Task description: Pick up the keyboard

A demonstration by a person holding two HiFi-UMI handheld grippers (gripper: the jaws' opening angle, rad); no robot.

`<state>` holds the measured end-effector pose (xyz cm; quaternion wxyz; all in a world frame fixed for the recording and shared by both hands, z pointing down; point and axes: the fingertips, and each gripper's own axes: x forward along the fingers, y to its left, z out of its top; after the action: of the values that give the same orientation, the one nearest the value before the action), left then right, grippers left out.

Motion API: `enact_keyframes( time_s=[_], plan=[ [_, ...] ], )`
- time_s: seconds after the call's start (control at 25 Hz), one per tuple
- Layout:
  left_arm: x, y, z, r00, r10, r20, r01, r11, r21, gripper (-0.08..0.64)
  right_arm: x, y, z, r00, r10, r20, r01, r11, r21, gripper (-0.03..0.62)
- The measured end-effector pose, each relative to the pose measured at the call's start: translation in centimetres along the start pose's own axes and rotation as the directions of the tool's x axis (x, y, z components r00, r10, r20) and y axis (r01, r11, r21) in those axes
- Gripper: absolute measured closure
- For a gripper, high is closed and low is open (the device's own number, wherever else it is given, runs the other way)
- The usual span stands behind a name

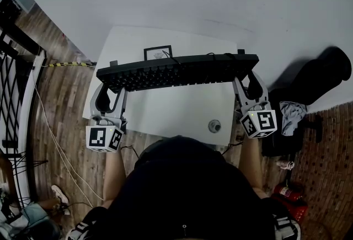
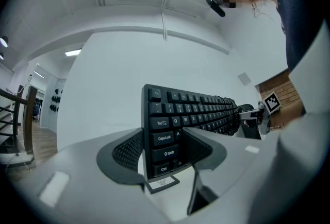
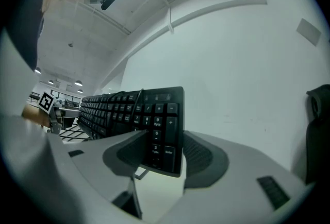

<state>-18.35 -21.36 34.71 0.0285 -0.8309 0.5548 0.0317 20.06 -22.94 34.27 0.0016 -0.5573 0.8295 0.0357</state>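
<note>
The keyboard (image 1: 176,70) hangs above the worktop (image 1: 182,112), pinched at its ends: left gripper (image 2: 162,138) clamps the Shift end, right gripper (image 3: 165,140) the numpad end. Such narrow end grips could slip if the hands drift apart, and the cable (image 3: 138,104) might snag.

Only the key legends can be read, all white print on the black plastic keyboard (image 2: 191,109).

Left gripper view: between the jaws of the left gripper (image 2: 164,148) are "Caps Lock", "A", "Shift" and "Ctrl". Just past the jaw tips are "Tab", "Q" and "Esc". Keys further along are too small to read.

Right gripper view: between the jaws of the right gripper (image 3: 164,152) are "Enter" and "3 PgDn". Just beyond them are "+" and "PgUp".

Small black-framed white card (image 1: 158,53), ahead of both grippers: print too small to read.

Black-and-white square-marker cube (image 1: 259,123) on the right gripper: pattern only, no letters.
</note>
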Motion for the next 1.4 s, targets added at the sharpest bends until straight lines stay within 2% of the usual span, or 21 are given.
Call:
enact_keyframes(
  time_s=[0.76,1.4],
  plan=[
    [-0.7,-0.6,1.3,0.999,0.026,0.040,-0.027,0.999,0.033,0.313,0.3,-0.3,0.5,0.999,0.030,0.028,-0.030,1.000,-0.001,0.369],
    [-1.2,-0.6,1.1,0.999,0.039,0.019,-0.039,0.999,0.027,0.313,0.4,-0.1,0.0,1.000,0.028,0.000,-0.028,1.000,0.010,0.377]
  ],
)
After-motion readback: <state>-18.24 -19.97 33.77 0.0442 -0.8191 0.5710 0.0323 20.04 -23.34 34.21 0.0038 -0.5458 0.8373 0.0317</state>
